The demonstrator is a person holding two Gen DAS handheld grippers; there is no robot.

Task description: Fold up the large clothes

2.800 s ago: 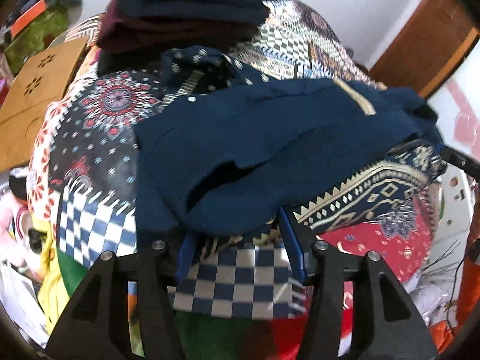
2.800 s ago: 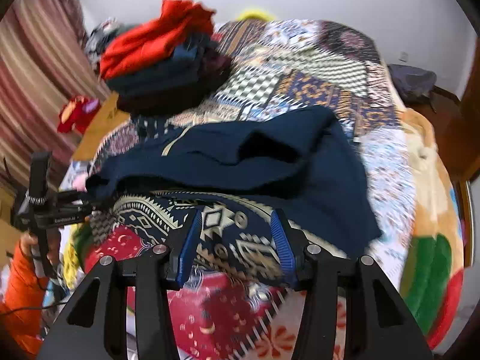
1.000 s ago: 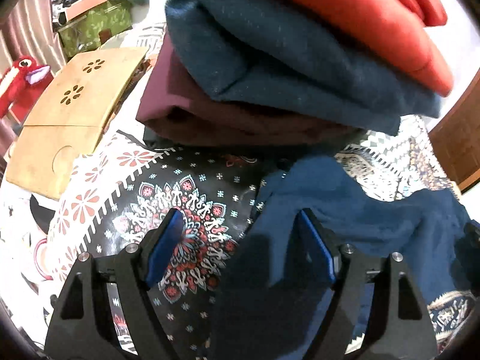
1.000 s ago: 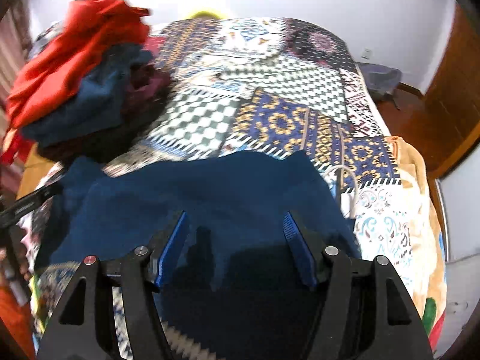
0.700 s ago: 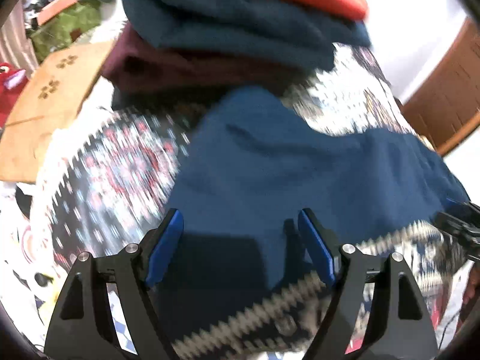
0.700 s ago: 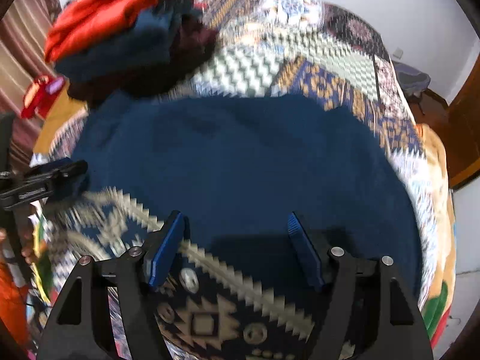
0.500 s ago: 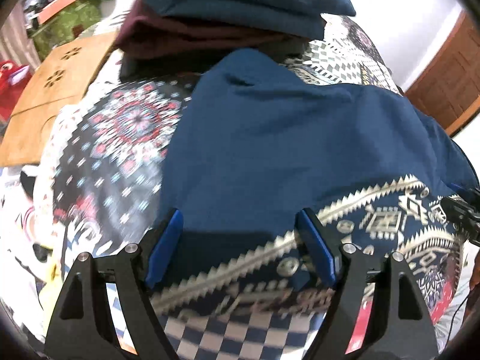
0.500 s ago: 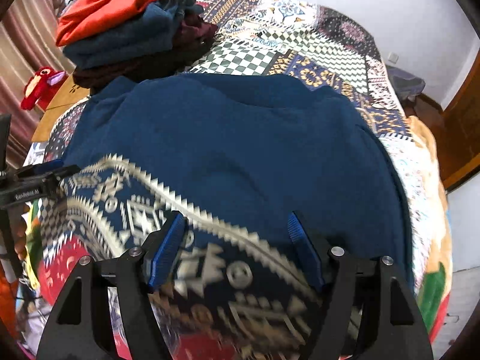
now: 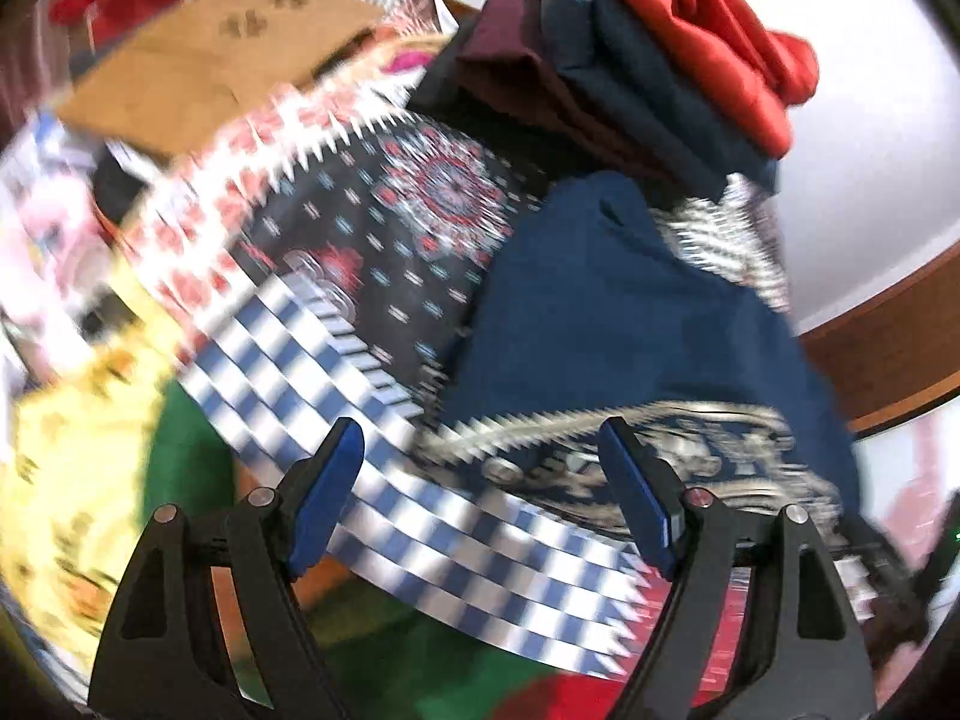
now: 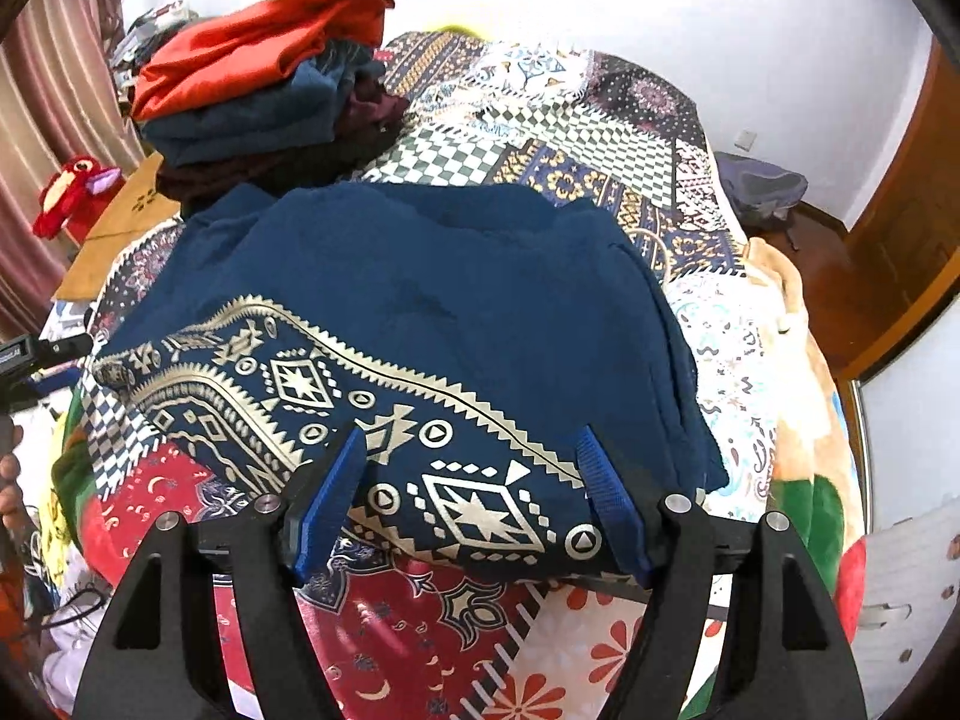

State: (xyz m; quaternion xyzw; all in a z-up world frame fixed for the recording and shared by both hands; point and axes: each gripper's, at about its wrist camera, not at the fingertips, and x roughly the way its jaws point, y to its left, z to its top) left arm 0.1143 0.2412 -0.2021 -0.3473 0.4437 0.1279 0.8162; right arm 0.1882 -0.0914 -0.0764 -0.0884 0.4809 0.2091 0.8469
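Note:
A large navy garment (image 10: 432, 294) with a gold geometric border lies folded flat on the patchwork bedspread (image 10: 600, 132). It also shows in the left wrist view (image 9: 606, 324), to the right. My right gripper (image 10: 474, 498) is open and empty, its blue pads (image 10: 606, 498) just above the garment's near patterned edge. My left gripper (image 9: 486, 498) is open and empty, off the garment's left edge, above the blue-and-white checked patch of the bedspread (image 9: 336, 372). That view is blurred.
A stack of folded clothes (image 10: 264, 90), red on top, stands at the bed's far left, also in the left wrist view (image 9: 654, 72). A wooden board (image 9: 204, 60) and a red plush toy (image 10: 72, 192) lie left of the bed. A wooden door (image 10: 918, 204) is right.
Both grippers let go of the garment, which was folded over and now lies flat. Both have pulled back; the left one has swung off to the garment's left.

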